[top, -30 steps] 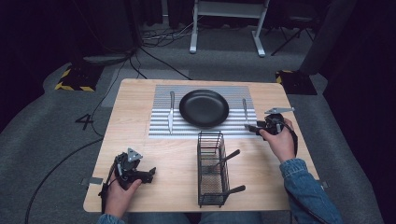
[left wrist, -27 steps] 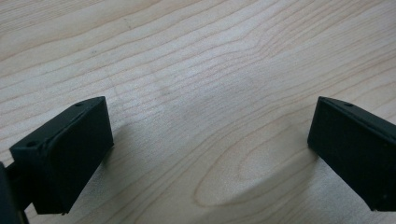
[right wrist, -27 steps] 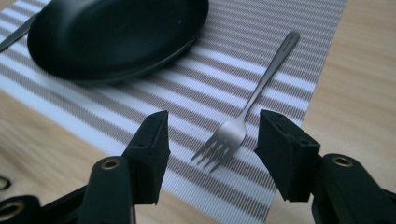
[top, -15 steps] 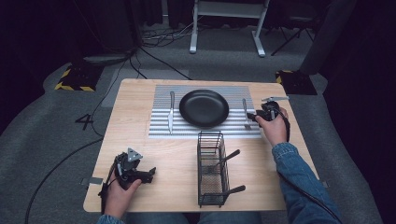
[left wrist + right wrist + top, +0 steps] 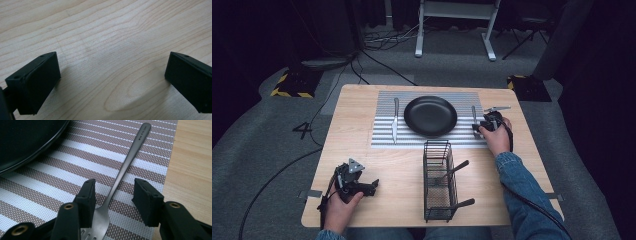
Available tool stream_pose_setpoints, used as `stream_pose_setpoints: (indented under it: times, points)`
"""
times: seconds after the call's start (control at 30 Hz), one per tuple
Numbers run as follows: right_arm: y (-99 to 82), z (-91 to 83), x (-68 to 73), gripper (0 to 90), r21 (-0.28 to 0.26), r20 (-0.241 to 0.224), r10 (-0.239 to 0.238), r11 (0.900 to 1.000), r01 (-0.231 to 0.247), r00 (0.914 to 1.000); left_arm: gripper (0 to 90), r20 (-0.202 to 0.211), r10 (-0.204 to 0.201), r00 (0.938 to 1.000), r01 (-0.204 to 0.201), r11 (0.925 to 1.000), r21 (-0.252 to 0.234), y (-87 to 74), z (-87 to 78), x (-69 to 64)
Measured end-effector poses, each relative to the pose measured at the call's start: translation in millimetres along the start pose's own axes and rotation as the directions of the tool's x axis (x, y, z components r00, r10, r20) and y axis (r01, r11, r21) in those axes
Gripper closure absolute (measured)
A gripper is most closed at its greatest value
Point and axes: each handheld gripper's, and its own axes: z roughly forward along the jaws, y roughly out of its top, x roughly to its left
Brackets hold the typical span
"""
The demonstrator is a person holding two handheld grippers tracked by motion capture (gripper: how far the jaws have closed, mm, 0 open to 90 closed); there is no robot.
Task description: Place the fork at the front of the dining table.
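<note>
**Closing on the fork at the right edge of the placemat**

Starting at the lower left of the high view, the left claw [image 5: 374, 185] lies low on the bare tabletop [image 5: 352, 150]. Its jaws are spread wide, with nothing but wood grain between them in the left gripper view [image 5: 112, 82].

Right of it, at bottom centre, stands a black wire basket [image 5: 427, 170]. Two dark-handled utensils [image 5: 457, 167] lean in it, their handles poking out over its right side. What kind they are is too small to tell.

Farther up, the striped placemat [image 5: 387, 140] carries a setting. The black plate [image 5: 430, 116] sits in the middle, empty, with a knife [image 5: 395, 120] left of it. The fork [image 5: 473, 117] lies right of it, just inside the mat's right edge.

The right claw [image 5: 476, 129] is down over that fork. In the right gripper view the fork [image 5: 125, 166] lies flat on the mat [image 5: 75, 152], tines at the bottom of the frame and handle running to the upper right. The claw [image 5: 113, 195] straddles its neck. The jaws have just been closing and now stand about half open. The left pad is close beside the metal and the right one is apart from it, so nothing is gripped yet.

By my reading the grasp is only begun: the pinch and the lift are both left. Whether the fork is bound for the basket or only being straightened, I cannot tell.
</note>
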Motion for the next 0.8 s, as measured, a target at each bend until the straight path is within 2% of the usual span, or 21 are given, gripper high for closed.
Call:
stream_pose_setpoints:
  times: [0.07, 0.13, 0.37, 0.47, 0.6, 0.8]
  points:
    - [1.1, 0.8, 2.4, 57.1, 0.004, 0.013, -0.014, 0.9999, 0.014, 0.9998, 0.2, 0.0, 0.0, 1.0, 0.0, 1.0, 0.0, 0.0, 0.0, 0.0]
    - [2.5, 2.0, 3.9, 60.9, 0.002, 0.006, -0.009, 1.0, 0.009, 0.9999, 0.2, 0.0, 0.001, 1.0, -0.001, 1.0, 0.0, 0.0, 0.0, 0.0]
    - [8.2, 9.5, 15.6, 60.6, -0.007, 0.026, -0.011, 0.9999, 0.011, 0.9996, 0.2, 0.0, 0.001, 1.0, -0.001, 1.0, 0.0, 0.0, 0.0, 0.0]
    - [9.2, 8.3, 14.5, 59.7, -0.015, 0.047, -0.005, 0.9999, 0.005, 0.9989, 0.2, 0.0, 0.001, 1.0, -0.001, 1.0, 0.0, 0.0, 0.0, 0.0]
    - [8.6, 8.5, 8.0, 61.7, -0.004, 0.046, 0.005, 1.0, -0.005, 0.9989, 0.2, 0.0, 0.001, 1.0, -0.001, 1.0, 0.0, 0.0, 0.0, 0.0]
    - [11.9, 11.1, 13.9, 69.5, 0.008, 0.042, -0.035, 0.9994, 0.035, 0.9985, 0.2, 0.0, 0.0, 1.0, 0.0, 1.0, -0.001, 0.0, 0.0, 0.0]
